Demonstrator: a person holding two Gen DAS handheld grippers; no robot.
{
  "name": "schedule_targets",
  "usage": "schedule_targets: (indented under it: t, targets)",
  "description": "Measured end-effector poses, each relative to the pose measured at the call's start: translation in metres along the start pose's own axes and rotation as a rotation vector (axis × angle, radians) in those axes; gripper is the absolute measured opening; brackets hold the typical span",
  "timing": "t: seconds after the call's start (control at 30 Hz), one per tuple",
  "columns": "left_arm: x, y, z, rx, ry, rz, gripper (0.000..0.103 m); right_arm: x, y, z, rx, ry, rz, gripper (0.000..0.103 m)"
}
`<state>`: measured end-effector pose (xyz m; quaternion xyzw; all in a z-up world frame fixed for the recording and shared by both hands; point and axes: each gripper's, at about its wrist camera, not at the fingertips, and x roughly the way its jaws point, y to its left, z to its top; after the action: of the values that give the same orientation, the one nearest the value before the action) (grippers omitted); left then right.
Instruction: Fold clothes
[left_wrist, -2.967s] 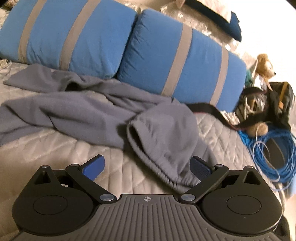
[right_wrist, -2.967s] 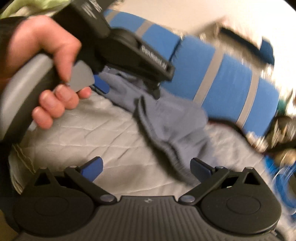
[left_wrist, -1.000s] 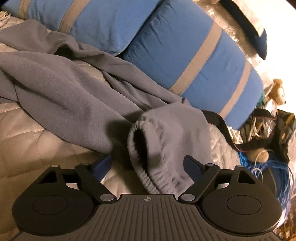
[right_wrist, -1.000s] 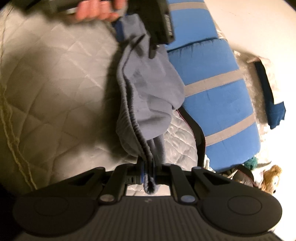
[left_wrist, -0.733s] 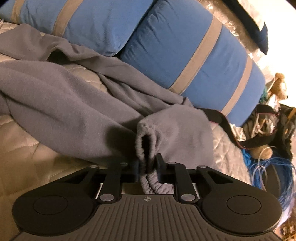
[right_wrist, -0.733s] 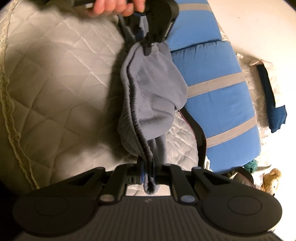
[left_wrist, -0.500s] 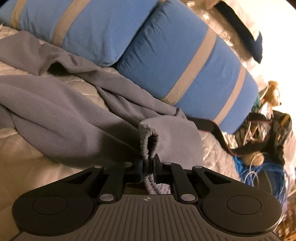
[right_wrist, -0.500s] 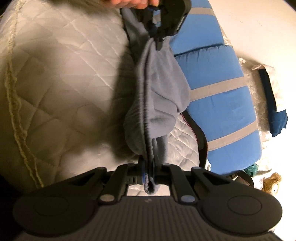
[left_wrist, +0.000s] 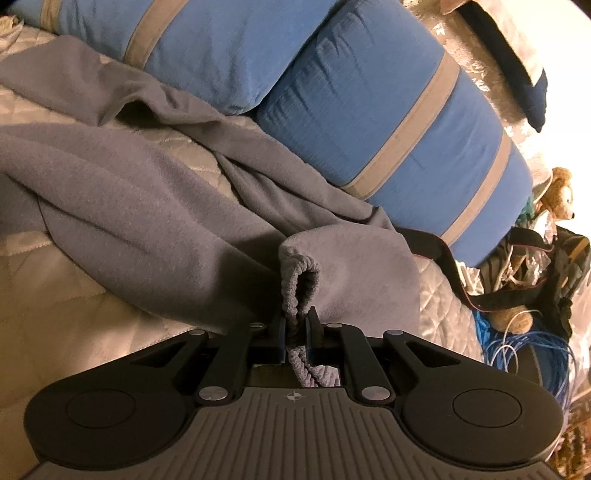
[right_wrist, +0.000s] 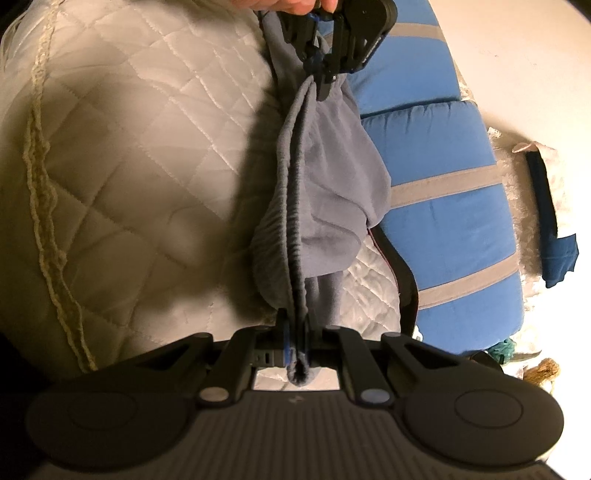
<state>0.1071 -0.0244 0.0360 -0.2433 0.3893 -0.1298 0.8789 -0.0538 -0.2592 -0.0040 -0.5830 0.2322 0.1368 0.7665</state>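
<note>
Two grippers, both clamped on one grey fleece garment (left_wrist: 155, 221), apparently trousers, at its ribbed elastic waistband (right_wrist: 286, 221). Left to right in the left wrist view: pale quilted bedcover (left_wrist: 55, 332) at the near left; garment legs spread and rumpled across it toward the far left; left gripper (left_wrist: 295, 332) at bottom centre, jaws closed tight on a doubled fold of the waistband, nothing else between them; two blue pillows with grey stripes (left_wrist: 388, 110) behind the cloth; black strap (left_wrist: 443, 258), a dark bag (left_wrist: 554, 266), a coil of blue cable (left_wrist: 517, 354) and a teddy bear (left_wrist: 559, 195) at the far right edge. Left to right in the right wrist view: bedcover (right_wrist: 129, 166) filling the left half; right gripper (right_wrist: 295, 339) at bottom centre, jaws pressed together on the waistband's other end; waistband stretched upward from there, lifted clear of the bedcover, to the left gripper (right_wrist: 319, 70) at top centre, with a hand (right_wrist: 291, 5) barely visible at the frame edge above it; loose seat of the garment sagging to the right of the taut band; pillows (right_wrist: 443, 184) beyond.
</note>
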Motion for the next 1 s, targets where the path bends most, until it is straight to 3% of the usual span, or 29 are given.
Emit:
schedule_targets:
  t: [0.17, 0.27, 0.47, 0.57, 0.7, 0.83, 0.9, 1.0]
  targets:
    - [-0.022, -0.015, 0.006, 0.086, -0.052, 0.002, 0.008, -0.002, -0.009, -0.001, 0.061, -0.021, -0.017, 0.007]
    - [-0.047, -0.026, 0.021, 0.126, -0.082, 0.010, 0.008, -0.013, -0.023, 0.005, 0.147, -0.051, 0.039, 0.007]
    - [-0.126, -0.044, 0.061, 0.228, -0.165, 0.096, 0.008, -0.067, -0.056, 0.054, 0.374, -0.196, 0.189, 0.007]
    - [-0.173, -0.041, 0.081, 0.265, -0.209, 0.162, 0.008, -0.091, -0.077, 0.086, 0.517, -0.269, 0.309, 0.007]
    - [-0.235, -0.037, 0.108, 0.319, -0.259, 0.283, 0.008, -0.121, -0.093, 0.136, 0.617, -0.392, 0.453, 0.008]
    - [-0.308, -0.050, 0.134, 0.411, -0.348, 0.452, 0.008, -0.156, -0.112, 0.186, 0.682, -0.548, 0.576, 0.008]
    - [-0.343, -0.063, 0.148, 0.430, -0.406, 0.528, 0.008, -0.167, -0.135, 0.184, 0.739, -0.606, 0.594, 0.008]
    - [-0.386, -0.101, 0.168, 0.451, -0.516, 0.567, 0.008, -0.183, -0.170, 0.181, 0.823, -0.693, 0.619, 0.008]
